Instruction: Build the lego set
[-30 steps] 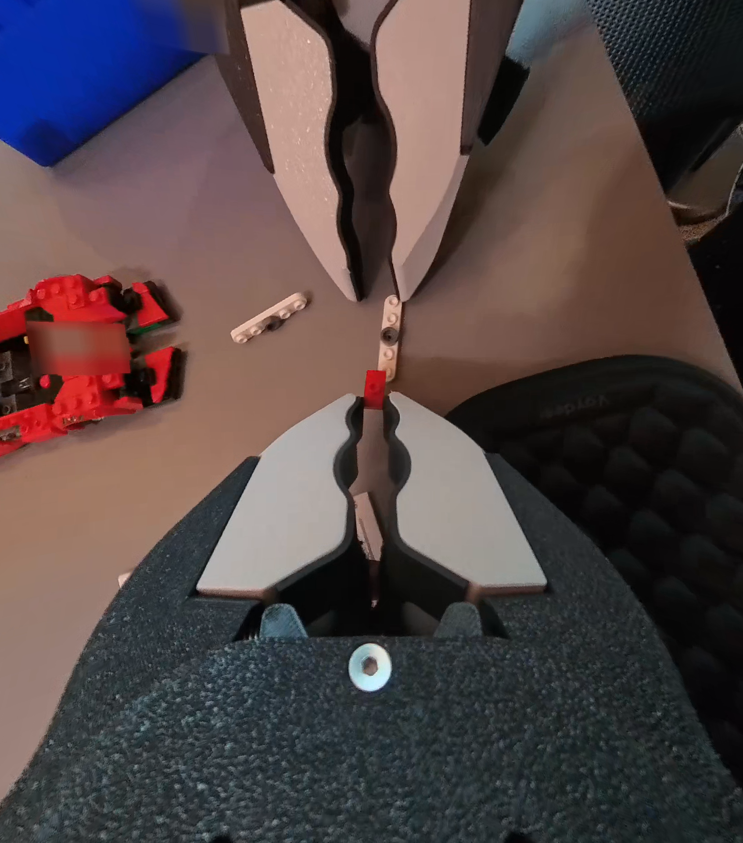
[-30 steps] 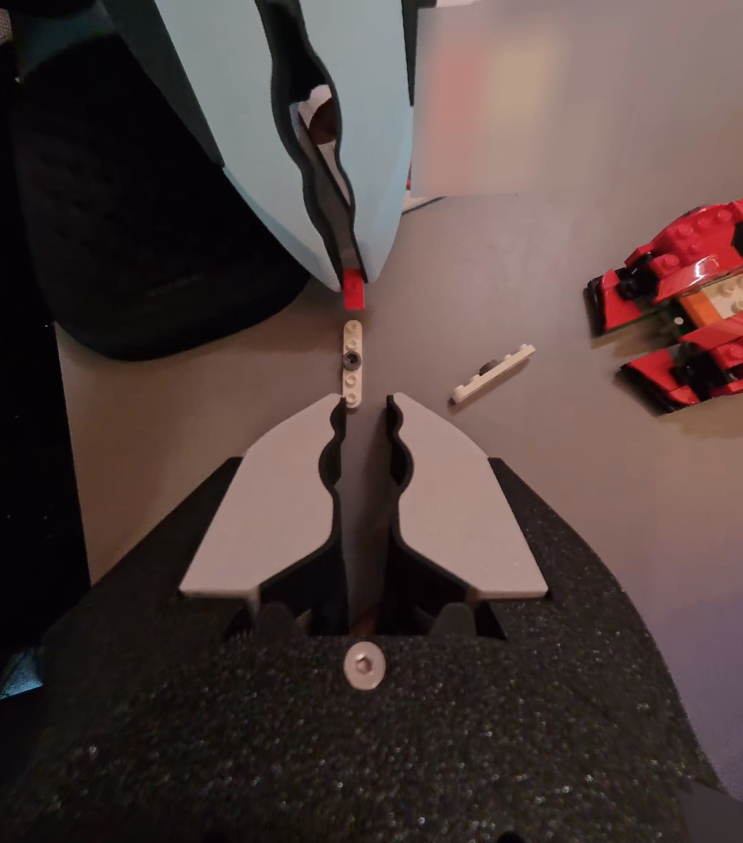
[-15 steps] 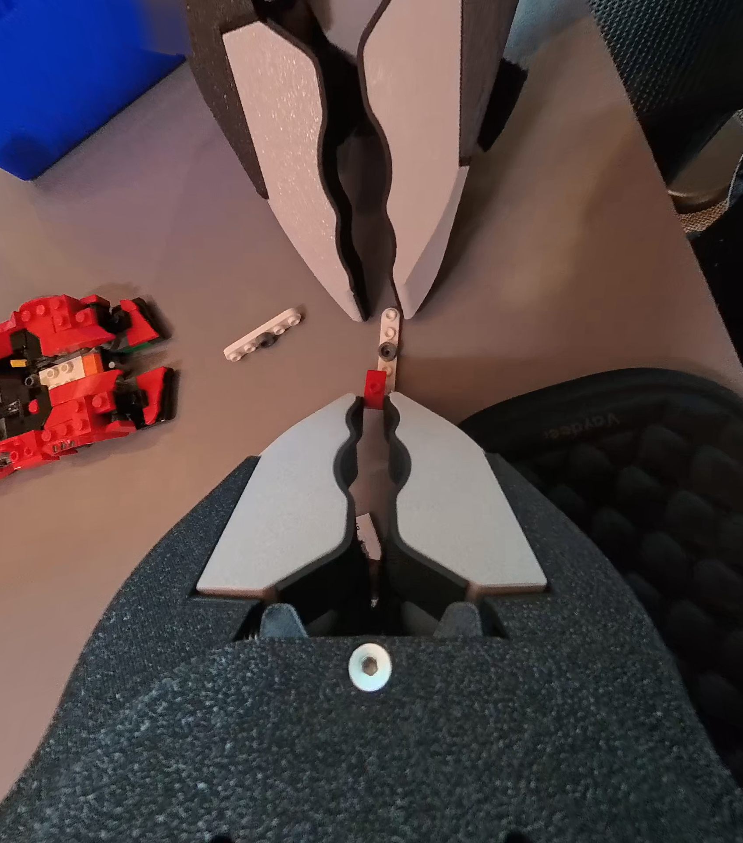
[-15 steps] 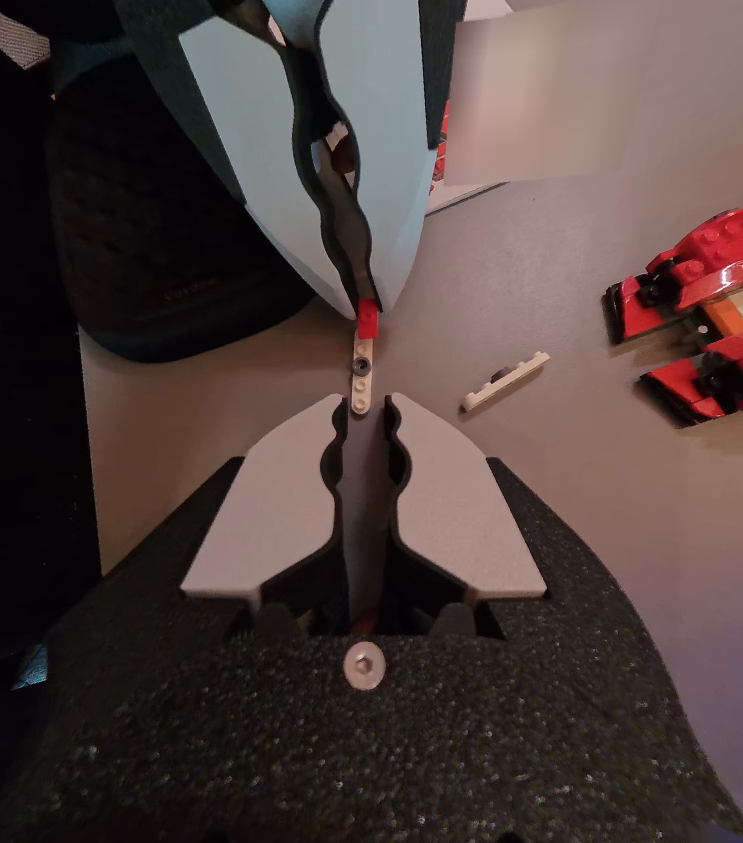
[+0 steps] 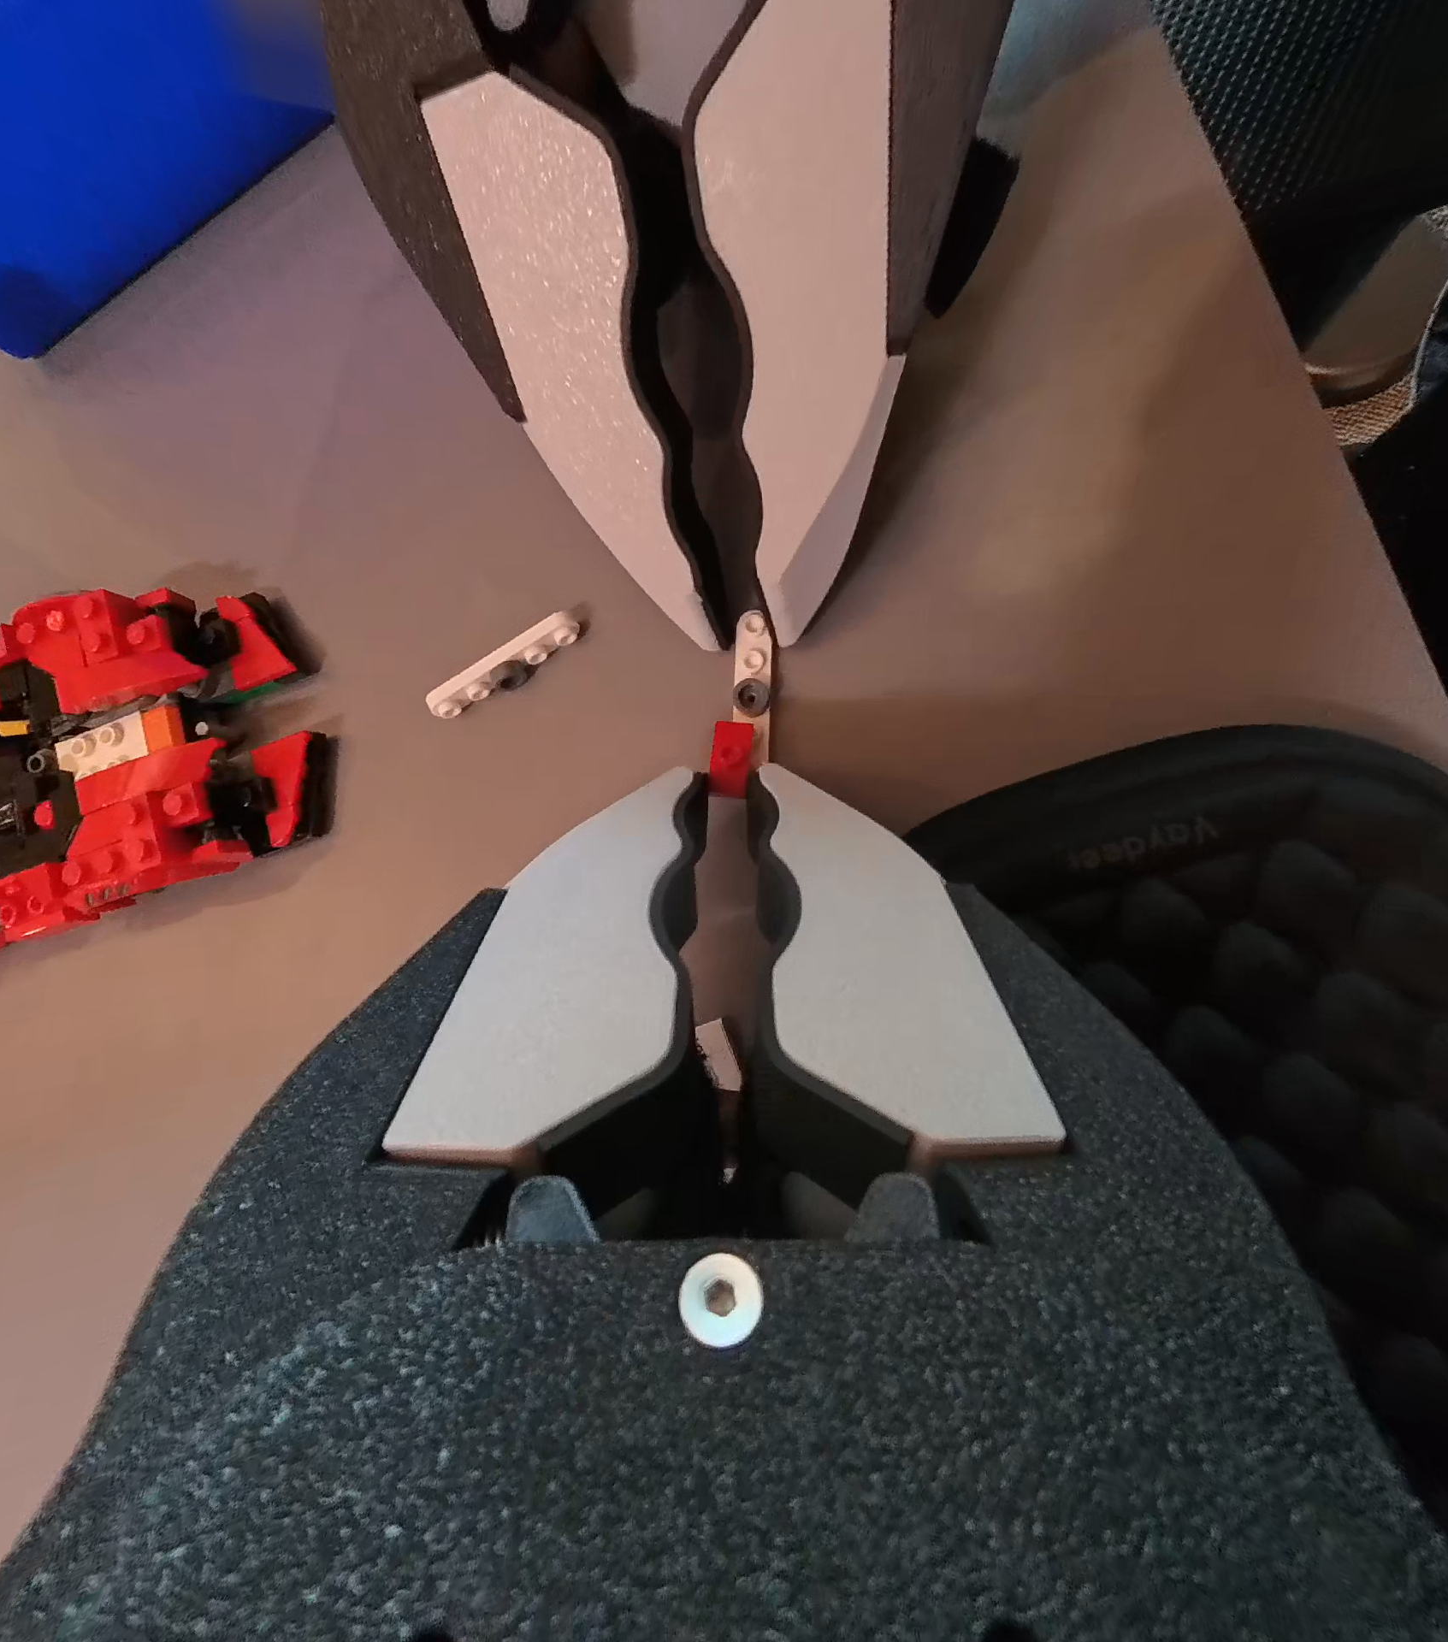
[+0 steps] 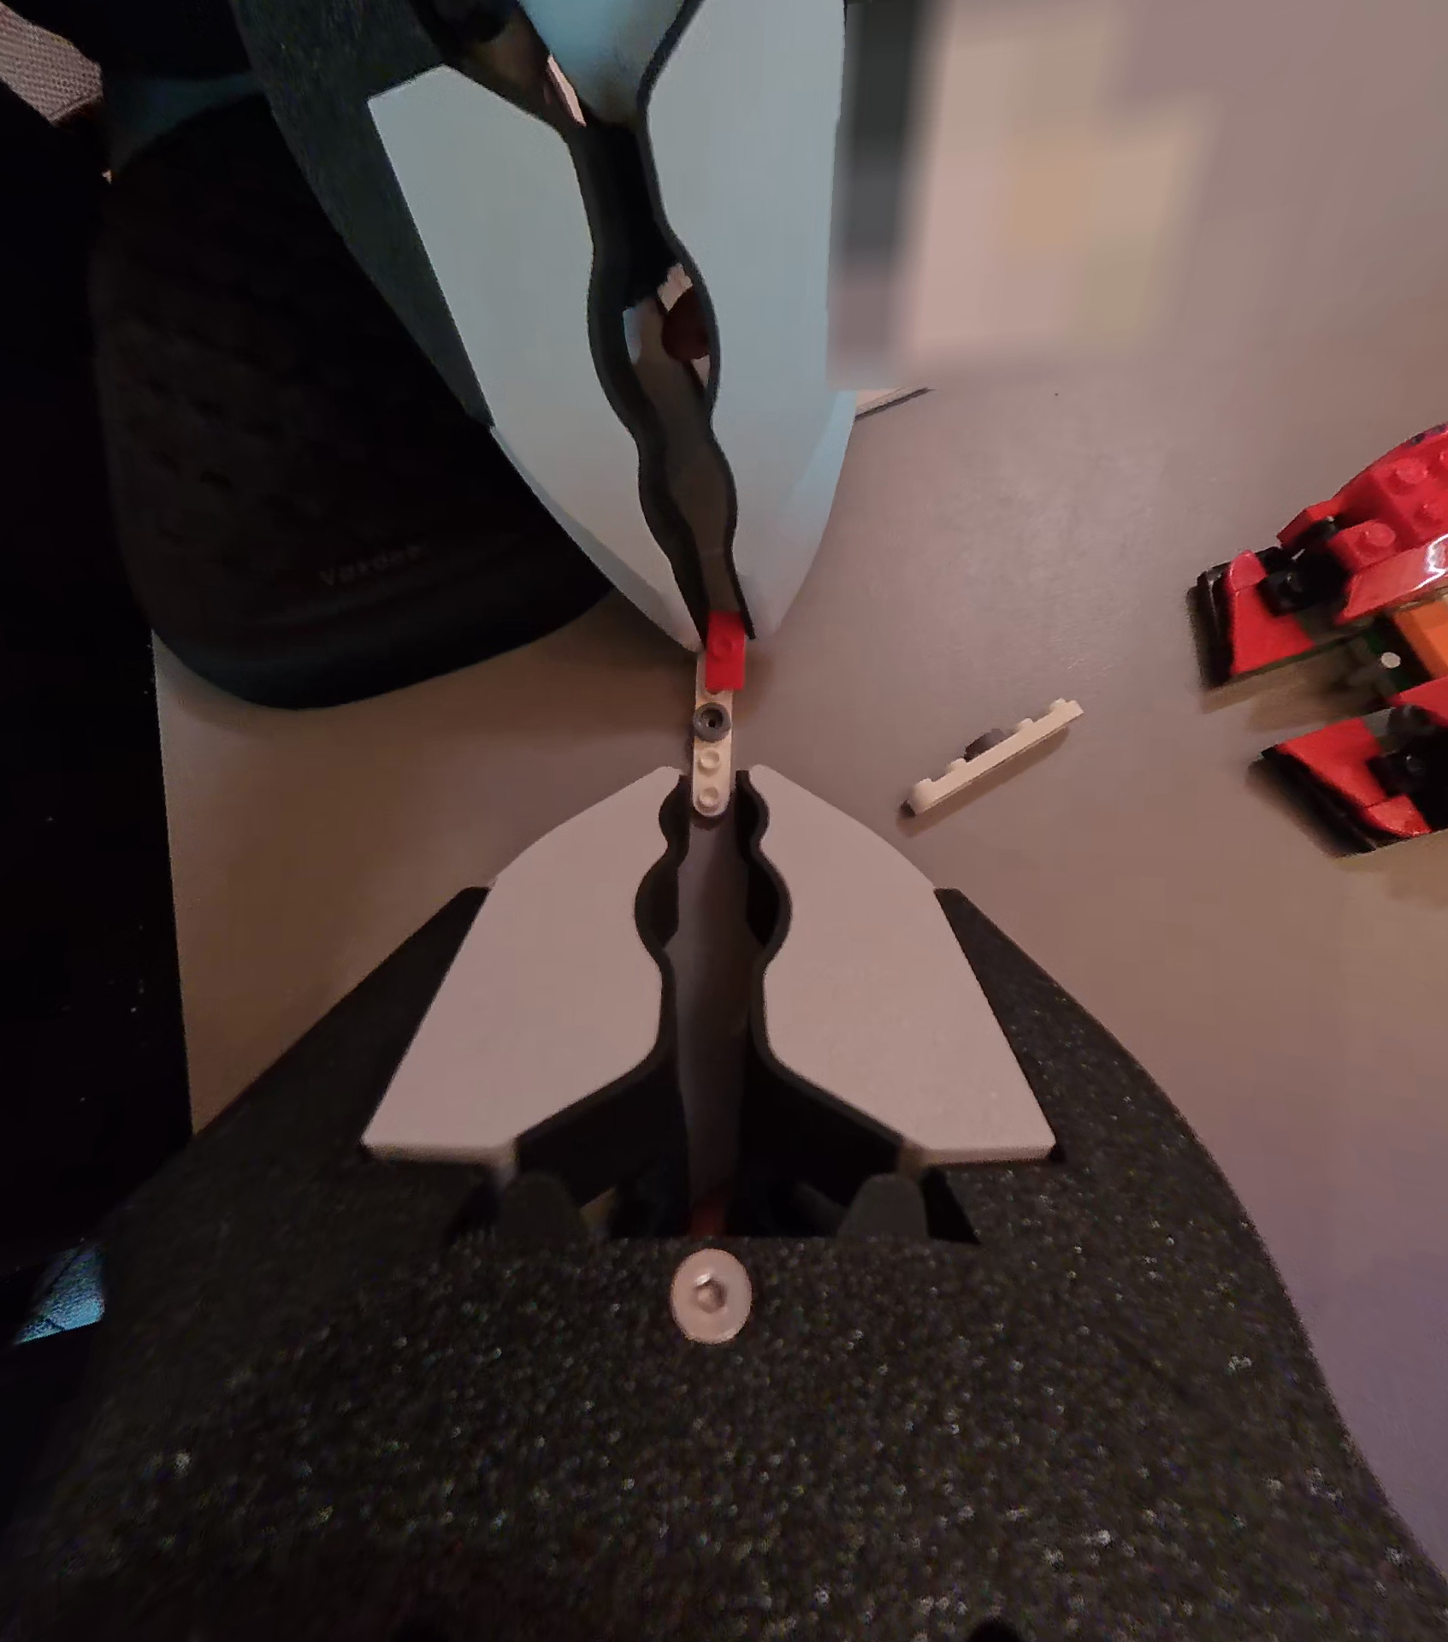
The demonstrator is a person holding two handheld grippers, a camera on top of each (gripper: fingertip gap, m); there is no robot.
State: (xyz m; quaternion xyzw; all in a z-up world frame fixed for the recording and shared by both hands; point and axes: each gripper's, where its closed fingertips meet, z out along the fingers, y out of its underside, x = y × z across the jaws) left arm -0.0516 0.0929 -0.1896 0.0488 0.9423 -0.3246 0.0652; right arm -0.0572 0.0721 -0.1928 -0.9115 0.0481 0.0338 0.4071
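Observation:
My left gripper (image 5: 729, 777) is shut on a small red piece (image 5: 733, 753). It also shows in the right wrist view (image 6: 724, 626), coming in from the top. My right gripper (image 6: 713, 777) is shut on one end of a thin white plate (image 6: 711, 755) that carries a dark round stud. The two grippers face each other tip to tip. The red piece (image 6: 724, 662) sits over the plate's far end and touches it. In the left wrist view the right gripper (image 5: 747, 626) comes from the top with the white plate (image 5: 753, 657).
A part-built red and black car (image 5: 98, 764) (image 6: 1413, 666) lies on the brown table (image 5: 347, 462). A second white plate (image 5: 507, 666) (image 6: 995, 755) lies between car and grippers. A blue bin (image 5: 80, 133) stands far left. A black cushion (image 5: 1280, 977) sits at the table edge. Less than 4 cm separates the two grippers' tips.
The two grippers have closed the gap between them. The right jaws have narrowed onto the white plate's end. The red piece, apart from the plate before, now rests on its other end.

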